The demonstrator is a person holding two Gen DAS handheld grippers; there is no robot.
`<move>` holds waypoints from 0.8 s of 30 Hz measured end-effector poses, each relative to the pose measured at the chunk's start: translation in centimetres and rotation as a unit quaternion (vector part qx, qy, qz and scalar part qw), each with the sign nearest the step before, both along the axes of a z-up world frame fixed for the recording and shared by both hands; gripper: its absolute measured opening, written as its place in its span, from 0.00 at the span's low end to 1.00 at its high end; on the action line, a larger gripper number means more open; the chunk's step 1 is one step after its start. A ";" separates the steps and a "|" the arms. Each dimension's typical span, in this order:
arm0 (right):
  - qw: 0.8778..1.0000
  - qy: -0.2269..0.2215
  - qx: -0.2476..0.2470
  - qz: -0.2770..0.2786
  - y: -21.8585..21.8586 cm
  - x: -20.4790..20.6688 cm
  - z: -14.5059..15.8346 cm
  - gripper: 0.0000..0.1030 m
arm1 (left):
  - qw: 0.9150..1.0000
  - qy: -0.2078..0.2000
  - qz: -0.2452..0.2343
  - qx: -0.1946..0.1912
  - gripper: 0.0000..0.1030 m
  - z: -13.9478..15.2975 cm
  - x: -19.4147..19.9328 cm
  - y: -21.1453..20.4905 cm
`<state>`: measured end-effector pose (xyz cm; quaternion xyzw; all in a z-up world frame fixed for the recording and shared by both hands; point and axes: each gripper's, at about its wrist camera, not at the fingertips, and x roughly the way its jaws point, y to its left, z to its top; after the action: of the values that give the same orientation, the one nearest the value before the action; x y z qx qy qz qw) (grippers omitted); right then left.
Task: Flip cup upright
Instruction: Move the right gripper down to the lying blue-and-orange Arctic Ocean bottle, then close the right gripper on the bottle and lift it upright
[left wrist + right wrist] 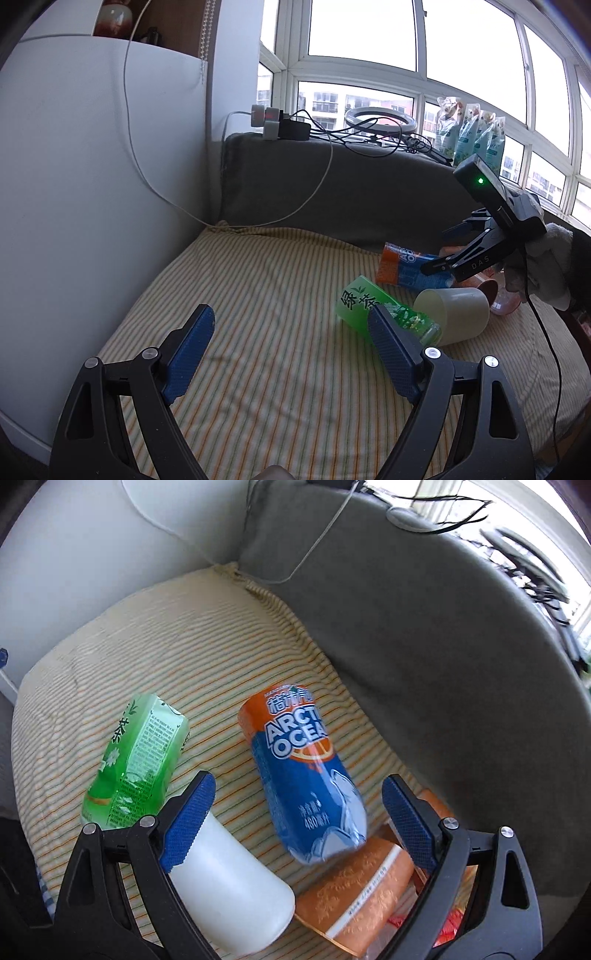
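A white cup [456, 314] lies on its side on the striped cushion [258, 295], open mouth toward the left. It also shows in the right wrist view [229, 882], low and partly behind my right gripper's left finger. My left gripper [291, 332] is open and empty above the cushion, to the left of the cup. My right gripper [299, 797] is open and empty, hovering over the blue and orange bottle [306, 771]; it also shows in the left wrist view [448, 245].
A green tea bottle [373, 306] lies beside the white cup. An orange pack [354, 893] and a pinkish cup [491, 291] lie at the right. A grey cushion back [332, 184] with cables, a ring light and pouches stands behind. A white wall is on the left.
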<state>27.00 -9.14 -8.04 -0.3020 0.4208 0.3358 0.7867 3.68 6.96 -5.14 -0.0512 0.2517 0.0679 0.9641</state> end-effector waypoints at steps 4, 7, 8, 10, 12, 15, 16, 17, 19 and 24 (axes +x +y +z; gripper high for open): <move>0.999 0.011 -0.027 0.024 1.4 0.8 -0.9 0.91 | 1.000 0.001 0.010 -0.001 0.82 -0.1 -0.1 0.8; 0.998 0.025 -0.044 0.041 2.3 1.5 -1.6 0.91 | 1.000 0.002 0.015 -0.004 0.82 -0.3 -0.1 1.2; 0.997 0.028 -0.050 0.046 2.6 1.7 -1.9 0.91 | 1.000 0.003 0.016 -0.005 0.82 -0.4 -0.1 1.3; 0.996 0.029 -0.065 0.051 3.3 2.2 -2.5 0.91 | 1.000 0.004 0.018 -0.006 0.82 -0.5 0.0 1.5; 0.995 0.033 -0.074 0.054 3.9 2.8 -2.9 0.91 | 1.000 0.005 0.019 -0.007 0.82 -0.7 0.0 1.6; 0.994 0.047 -0.082 0.062 4.8 3.5 -3.5 0.91 | 1.000 0.008 0.022 -0.009 0.82 -0.8 0.0 1.9; 0.993 0.048 -0.087 0.064 5.0 3.7 -3.8 0.91 | 1.000 0.009 0.024 -0.009 0.82 -0.9 0.0 1.9; 0.992 0.051 -0.090 0.066 5.2 3.9 -4.0 0.91 | 1.000 0.009 0.025 -0.009 0.82 -0.9 0.0 2.0; 0.991 0.056 -0.097 0.071 5.3 4.1 -4.4 0.84 | 1.000 0.009 0.028 -0.009 0.82 -0.9 0.2 2.2; 0.989 0.065 -0.105 0.077 5.8 4.6 -5.1 0.70 | 0.999 0.010 0.032 -0.010 0.82 -1.0 0.2 2.4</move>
<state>31.56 -3.38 -13.14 -0.3921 0.4791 0.3681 0.6937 3.91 9.36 -6.16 -0.0682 0.2600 0.0965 0.9583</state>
